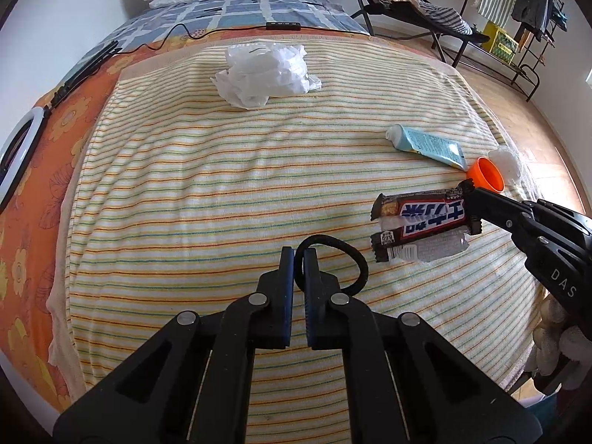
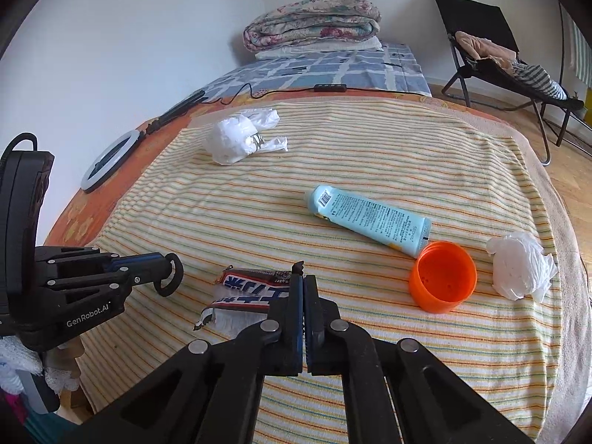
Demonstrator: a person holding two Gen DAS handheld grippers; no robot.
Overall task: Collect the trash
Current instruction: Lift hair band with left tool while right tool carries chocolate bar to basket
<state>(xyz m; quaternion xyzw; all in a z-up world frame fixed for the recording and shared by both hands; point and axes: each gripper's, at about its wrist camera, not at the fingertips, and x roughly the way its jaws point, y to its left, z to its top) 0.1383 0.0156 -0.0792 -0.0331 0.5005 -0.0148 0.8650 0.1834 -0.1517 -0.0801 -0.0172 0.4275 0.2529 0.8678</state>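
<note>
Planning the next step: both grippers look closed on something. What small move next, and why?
Probably lift both a little. The left gripper is shut on the black hair tie, the right gripper on the end of the candy wrapper; both items look close to the striped cloth, so raising clears them for carrying.

A striped blanket (image 2: 370,155) covers the near end of a bed. On it, a candy wrapper (image 2: 251,290) lies nearest, with a hair tie (image 2: 171,275) to its left. To the wrapper's right sits a cup (image 2: 442,281) on its side, a tube (image 2: 370,218) touching it from behind, and a crumpled tissue (image 2: 520,270) further right. A plastic bag (image 2: 236,137) lies far back. Folded bedding (image 2: 314,22) rests at the bed's far end.
</note>
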